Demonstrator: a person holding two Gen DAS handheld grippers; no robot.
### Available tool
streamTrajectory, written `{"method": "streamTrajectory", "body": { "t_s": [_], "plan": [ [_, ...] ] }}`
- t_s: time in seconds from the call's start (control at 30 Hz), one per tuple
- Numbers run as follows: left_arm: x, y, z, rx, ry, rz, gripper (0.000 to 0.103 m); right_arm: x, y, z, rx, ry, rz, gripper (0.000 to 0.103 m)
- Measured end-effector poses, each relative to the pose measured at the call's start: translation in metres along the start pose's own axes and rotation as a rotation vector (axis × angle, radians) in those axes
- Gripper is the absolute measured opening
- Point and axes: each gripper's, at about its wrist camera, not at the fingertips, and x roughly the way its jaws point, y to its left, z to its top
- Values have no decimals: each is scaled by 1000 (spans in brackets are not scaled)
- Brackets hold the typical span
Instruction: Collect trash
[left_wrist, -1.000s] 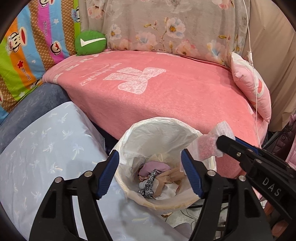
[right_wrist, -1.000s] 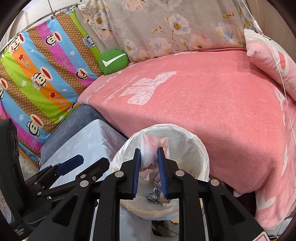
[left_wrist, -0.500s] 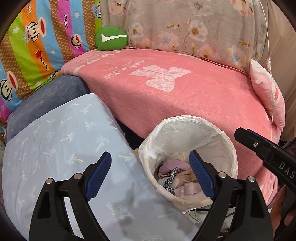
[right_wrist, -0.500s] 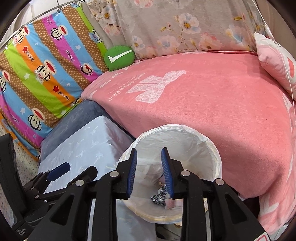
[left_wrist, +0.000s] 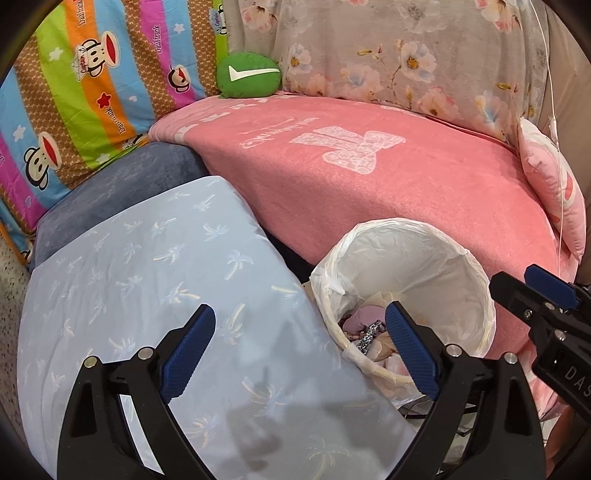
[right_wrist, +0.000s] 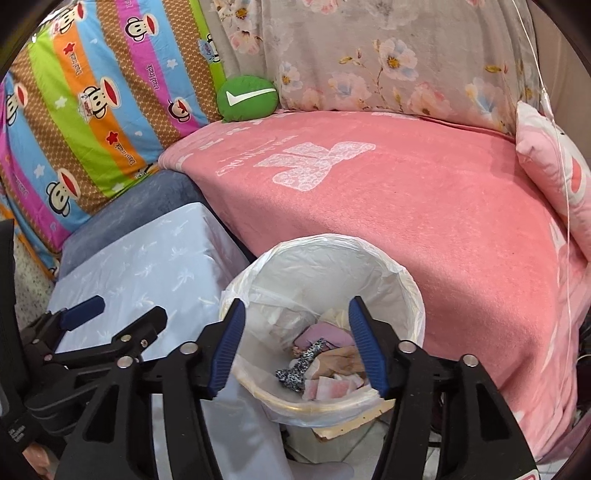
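Trash lies at the bottom of the round bin, low in the centre of the right wrist frame: crumpled pink and beige paper, a lilac wad and a small black-and-white spotted scrap, all soft and light. The bin is lined with a thin, wrinkled white plastic bag folded over its rim. The right gripper hangs directly above the bin mouth, pointing down into it; its jaws are opening and nothing is between the blue ribbed pads. The left gripper is off to the side, more over the pale blue cloth with palm prints, with only its right pad over the bin rim; its jaws are also opening wide and hold nothing. So the right hand is the nearer one to the bin. Behind the bin, in the upper half of both frames, spreads a fuzzy pink blanket, with a green round cushion at its far edge.
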Motion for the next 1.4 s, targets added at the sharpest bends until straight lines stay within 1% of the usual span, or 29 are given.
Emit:
{"method": "streamTrajectory", "body": {
  "t_s": [0.1, 0.27, 0.43, 0.63, 0.67, 0.7, 0.8, 0.97, 1.13, 1.23, 1.4],
  "plan": [
    [-4, 2, -3, -4, -3, 13, 91, -4, 1, -4, -9, 0, -20, 68],
    [-11, 3, -7, -10, -11, 3, 92, -8, 2, -10, -9, 19, -38, 74],
    [-13, 3, -9, -9, -14, 16, 92, -12, 3, -14, -16, 12, -57, 85],
    [-16, 6, -13, -19, -8, 21, 93, -14, 3, -15, -23, 6, -67, 88],
    [-16, 6, -14, -20, -7, 22, 93, -14, 3, -15, -26, 5, -68, 91],
    [-16, 7, -14, -21, -7, 25, 93, -14, 3, -16, -28, 2, -71, 98],
    [-16, 6, -15, -23, -6, 35, 95, -16, 1, -17, -30, -5, -72, 98],
    [-17, 5, -17, -17, -6, 50, 96, -18, -2, -20, -22, -12, -76, 98],
    [-16, 8, -17, -33, 0, 64, 96, -24, -5, -20, -20, -21, -97, 98],
    [-17, 9, -19, -41, -4, 72, 96, -26, -5, -21, -32, -19, -118, 98],
    [-18, 8, -19, -43, -5, 76, 96, -25, -6, -27, -43, -4, -128, 98]
  ]
}}
